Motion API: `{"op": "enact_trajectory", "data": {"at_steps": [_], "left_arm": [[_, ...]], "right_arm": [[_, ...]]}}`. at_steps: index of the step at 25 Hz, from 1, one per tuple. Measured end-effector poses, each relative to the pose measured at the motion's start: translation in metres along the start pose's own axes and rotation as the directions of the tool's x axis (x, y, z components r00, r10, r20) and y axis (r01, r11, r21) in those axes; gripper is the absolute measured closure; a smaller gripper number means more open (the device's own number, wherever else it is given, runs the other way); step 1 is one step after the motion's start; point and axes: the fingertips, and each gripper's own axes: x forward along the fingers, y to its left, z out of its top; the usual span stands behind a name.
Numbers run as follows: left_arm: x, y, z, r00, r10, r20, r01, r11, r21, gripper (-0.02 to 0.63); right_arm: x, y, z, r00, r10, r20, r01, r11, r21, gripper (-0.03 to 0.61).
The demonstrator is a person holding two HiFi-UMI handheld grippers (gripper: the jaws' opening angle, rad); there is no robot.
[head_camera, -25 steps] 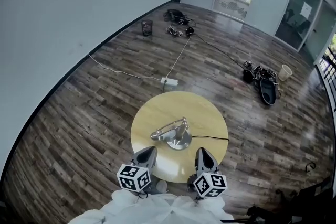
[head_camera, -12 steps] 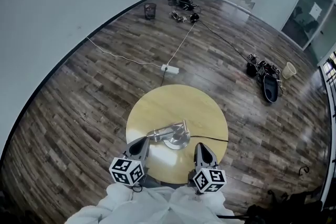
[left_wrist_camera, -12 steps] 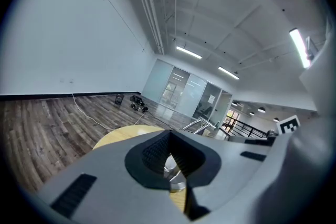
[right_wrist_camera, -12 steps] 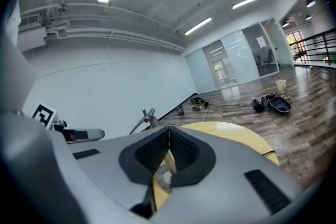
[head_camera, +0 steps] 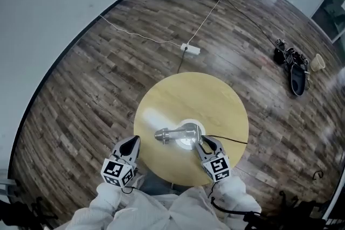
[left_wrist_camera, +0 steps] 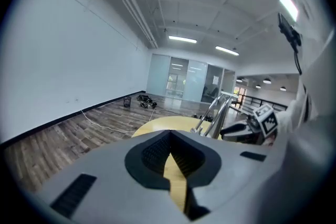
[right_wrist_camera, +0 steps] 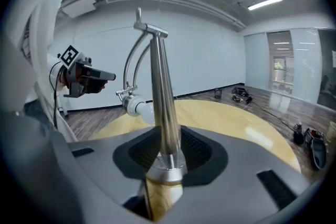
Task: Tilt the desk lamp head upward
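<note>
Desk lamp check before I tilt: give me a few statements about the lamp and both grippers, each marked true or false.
1. The lamp stem stands between the jaws of the right gripper. True.
2. The left gripper is holding the lamp head. False: it is at the table edge, apart from the lamp, with its jaws together on nothing.
3. The lamp stands on the floor. False: its base sits on the round yellow table.
4. A black cord runs from the base across the table to its edge. True.
</note>
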Motion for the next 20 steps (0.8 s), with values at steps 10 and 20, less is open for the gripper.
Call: {"op": "enact_trajectory", "data": {"at_steps": [10,20], "left_arm": [[0.07,-0.027,-0.081,0.885,-0.338,-0.321,0.424,0.868,0.258,0.264],[0.111,-0.05,-0.074,0.781,-0.471,-0.411,0.602,0.744,0.29,0.262]], "right_arm": [[0.043,-0.007,0.001,0.945,0.328,-0.02,-0.328,0.939,-0.103,0.367],[0.07,0.006,0.002,0.901,0.428,-0.068,-0.433,0.888,-0.151,0.367]]}}
